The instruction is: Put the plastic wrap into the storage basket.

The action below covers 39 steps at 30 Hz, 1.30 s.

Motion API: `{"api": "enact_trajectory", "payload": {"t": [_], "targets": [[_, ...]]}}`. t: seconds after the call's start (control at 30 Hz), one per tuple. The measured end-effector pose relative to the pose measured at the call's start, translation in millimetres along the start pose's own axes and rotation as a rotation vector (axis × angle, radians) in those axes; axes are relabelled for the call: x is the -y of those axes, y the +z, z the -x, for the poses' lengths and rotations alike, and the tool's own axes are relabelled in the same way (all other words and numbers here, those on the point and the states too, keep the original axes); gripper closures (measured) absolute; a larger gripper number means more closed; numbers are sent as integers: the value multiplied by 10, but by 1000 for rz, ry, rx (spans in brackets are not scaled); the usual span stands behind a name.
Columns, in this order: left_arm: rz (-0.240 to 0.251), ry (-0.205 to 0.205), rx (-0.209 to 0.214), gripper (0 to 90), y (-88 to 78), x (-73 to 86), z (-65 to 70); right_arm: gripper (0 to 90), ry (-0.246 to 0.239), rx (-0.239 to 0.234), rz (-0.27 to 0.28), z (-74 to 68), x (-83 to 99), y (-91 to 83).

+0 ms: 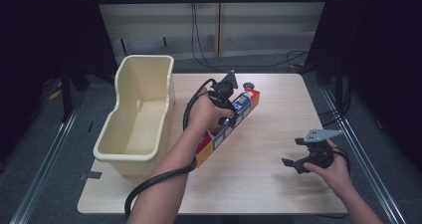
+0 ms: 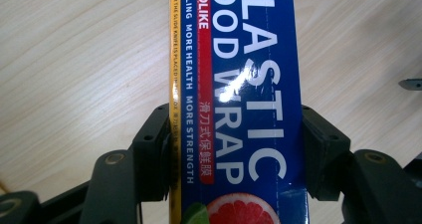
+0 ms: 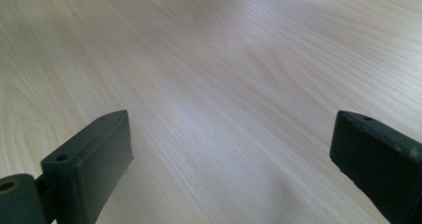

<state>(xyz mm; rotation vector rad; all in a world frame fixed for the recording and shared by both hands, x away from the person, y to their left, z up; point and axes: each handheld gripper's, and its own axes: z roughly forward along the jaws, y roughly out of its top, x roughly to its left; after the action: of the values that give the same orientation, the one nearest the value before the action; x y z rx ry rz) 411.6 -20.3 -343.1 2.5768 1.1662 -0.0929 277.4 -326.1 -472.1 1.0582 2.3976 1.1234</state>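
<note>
left gripper [image 1: 230, 115] pinches the plastic wrap box [image 1: 230, 125] across its width at frame centre; long axis runs diagonally, bin [image 1: 122, 149] just left (nearer this hand). right gripper [image 1: 297, 157] spread, empty.

The high view looks forward and down from the person's side, taking in the whole table [image 1: 268, 184]. The left gripper view rides close above the plastic wrap box [image 2: 239, 104], looking steeply down onto it and the tabletop. The right gripper view skims low across bare wood. All three share the tabletop.
</note>
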Motion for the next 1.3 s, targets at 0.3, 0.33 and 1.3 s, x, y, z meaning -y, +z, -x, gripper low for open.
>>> {"api": "enact_trajectory", "payload": {"t": [0.3, 0.33, 1.3], "targets": [[-4, -10, 13, 408, -193, 39, -58, 21, -2, -10, 7, 5, 0, -4], [-9, -14, 16, 408, -218, 47, -68, 21, -6, -16, 7, 6, 1, -2], [11, -102, 3, 408, -829, 179, -247, 23, -33, -34, -15, -27, -23, 45]]}}
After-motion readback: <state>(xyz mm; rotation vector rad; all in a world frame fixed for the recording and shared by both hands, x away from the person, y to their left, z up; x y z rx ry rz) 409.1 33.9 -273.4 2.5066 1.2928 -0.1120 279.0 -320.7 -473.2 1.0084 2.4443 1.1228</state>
